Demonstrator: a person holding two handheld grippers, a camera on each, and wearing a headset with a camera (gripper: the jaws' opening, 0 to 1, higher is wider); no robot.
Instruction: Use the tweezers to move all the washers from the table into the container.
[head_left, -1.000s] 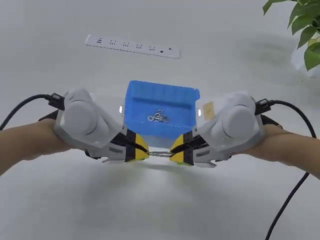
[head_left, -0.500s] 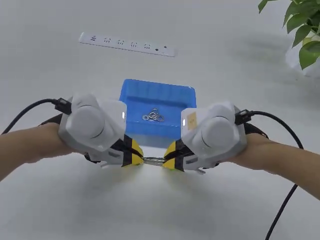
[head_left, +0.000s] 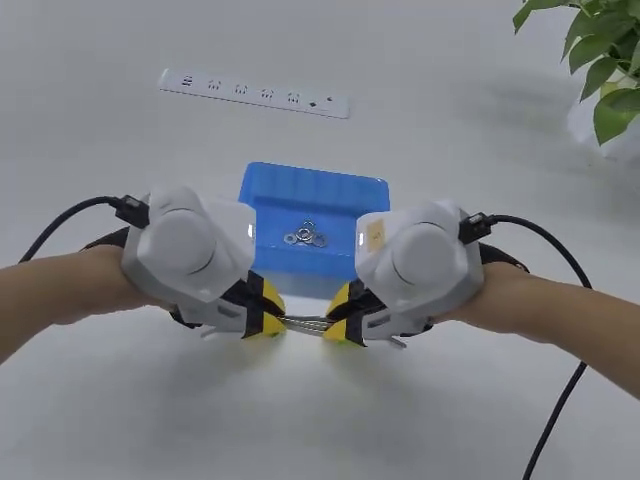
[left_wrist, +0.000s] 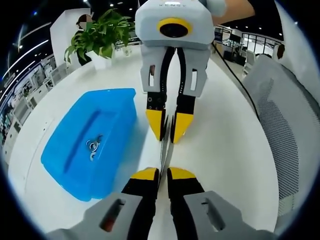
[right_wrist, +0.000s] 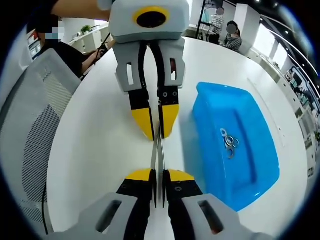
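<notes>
The tweezers (head_left: 305, 322) bridge both grippers at 6 o'clock of the blue container (head_left: 315, 185), which holds the bunched washers (head_left: 305, 237). The left gripper (head_left: 262, 308) and right gripper (head_left: 340, 318) (at 9 and 3 o'clock of the tweezers) each pinch an end, jaws nearly closed. Best to release one end only, tweezers level.

A big white tabletop (head_left: 320, 420) is lying under everything. A long white power strip (head_left: 255, 93) is lying flat on the tabletop, near its far side. A green leafy plant (head_left: 595, 50) is standing in a white pot at the far right corner of the tabletop. A grey mesh chair (left_wrist: 290, 130) is sitting just beside the edge of the tabletop. Its back is curving up above the tabletop.
</notes>
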